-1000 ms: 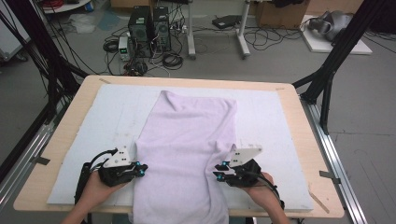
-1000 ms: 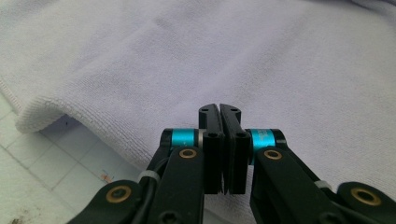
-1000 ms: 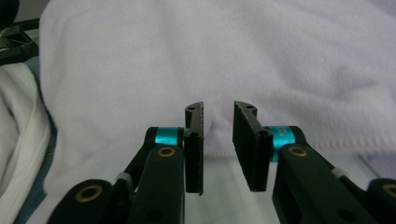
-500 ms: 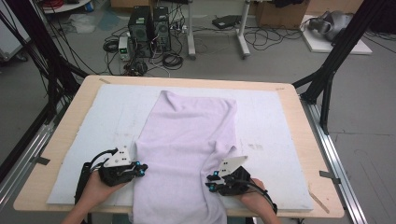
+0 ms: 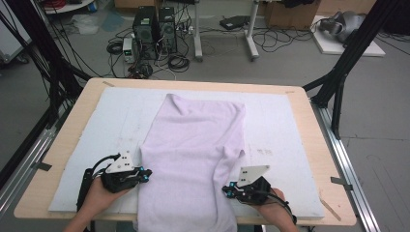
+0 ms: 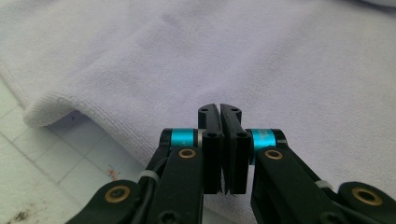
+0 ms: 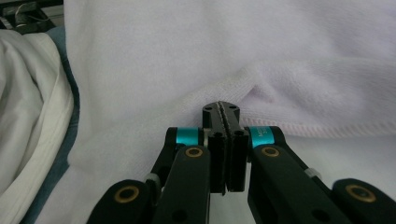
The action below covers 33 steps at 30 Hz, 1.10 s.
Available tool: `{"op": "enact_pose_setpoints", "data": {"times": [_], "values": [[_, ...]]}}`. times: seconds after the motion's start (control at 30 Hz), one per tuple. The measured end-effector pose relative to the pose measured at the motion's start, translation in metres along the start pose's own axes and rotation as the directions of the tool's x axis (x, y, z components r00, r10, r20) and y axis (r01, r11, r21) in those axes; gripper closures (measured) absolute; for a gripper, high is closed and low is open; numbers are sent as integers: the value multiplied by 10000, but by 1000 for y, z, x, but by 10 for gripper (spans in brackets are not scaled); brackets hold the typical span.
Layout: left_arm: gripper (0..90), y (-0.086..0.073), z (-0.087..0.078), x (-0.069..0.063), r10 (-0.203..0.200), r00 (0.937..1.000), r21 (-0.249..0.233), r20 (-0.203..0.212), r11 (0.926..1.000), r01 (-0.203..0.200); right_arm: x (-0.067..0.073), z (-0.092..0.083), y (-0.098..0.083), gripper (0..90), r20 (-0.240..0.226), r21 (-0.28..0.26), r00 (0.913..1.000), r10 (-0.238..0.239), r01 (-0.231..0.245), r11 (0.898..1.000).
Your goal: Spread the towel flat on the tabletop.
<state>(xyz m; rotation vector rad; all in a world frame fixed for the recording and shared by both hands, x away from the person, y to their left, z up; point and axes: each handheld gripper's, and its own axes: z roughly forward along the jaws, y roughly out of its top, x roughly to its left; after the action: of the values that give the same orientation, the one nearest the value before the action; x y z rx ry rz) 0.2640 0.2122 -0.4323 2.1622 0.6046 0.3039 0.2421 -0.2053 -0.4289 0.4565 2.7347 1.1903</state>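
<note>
Gripping: both my grippers sit at the near end of the lavender towel [image 5: 193, 159], one at each long edge.
Towel: it lies lengthwise down the middle of the white mat [image 5: 285, 130], its far end short of the mat's far edge, its near end hanging over the table's near side.
Left gripper [image 5: 145, 175]: jaws pressed together at the towel's left edge; in the left gripper view [image 6: 219, 108] the tips lie on the cloth above its rolled hem, and whether any cloth is caught between them I cannot tell.
Right gripper [image 5: 226, 188]: jaws have just been closing and now meet at the towel's right edge; in the right gripper view [image 7: 221, 108] the tips pinch a small pucker of cloth at the hem.
Mat: it covers most of the wooden table [image 5: 72, 130].
Beyond the table: computer towers [image 5: 154, 26] and cables on the floor.
</note>
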Motion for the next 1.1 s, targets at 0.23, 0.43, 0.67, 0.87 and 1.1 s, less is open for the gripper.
{"op": "enact_pose_setpoints", "data": {"times": [0.23, 0.43, 0.67, 0.87, 1.1], "values": [[868, 0, 0, 0, 18, 10000, 13, -55, 10000, -18, -3, -32, -8, 893, 508, 61, 9986, 148, -151, 9999], [862, 0, -1, 0, -49, 10000, -26, -71, 10000, 49, -17, -23, 0, 800, 730, -238, 9971, 196, -179, 9996], [856, -1, -1, 1, 4, 10000, -2, -31, 10000, -4, -29, 16, 0, 748, 353, 603, 9990, 268, -289, 9978], [856, -1, 0, 0, -8, 10000, -4, -71, 10000, 8, -27, 12, -4, 880, 182, 448, 9992, 350, -358, 9984], [848, -2, -3, 2, -96, 9999, -73, -125, 9999, 95, -23, -24, -23, 881, 596, 537, 9961, 654, -686, 9962]]}}
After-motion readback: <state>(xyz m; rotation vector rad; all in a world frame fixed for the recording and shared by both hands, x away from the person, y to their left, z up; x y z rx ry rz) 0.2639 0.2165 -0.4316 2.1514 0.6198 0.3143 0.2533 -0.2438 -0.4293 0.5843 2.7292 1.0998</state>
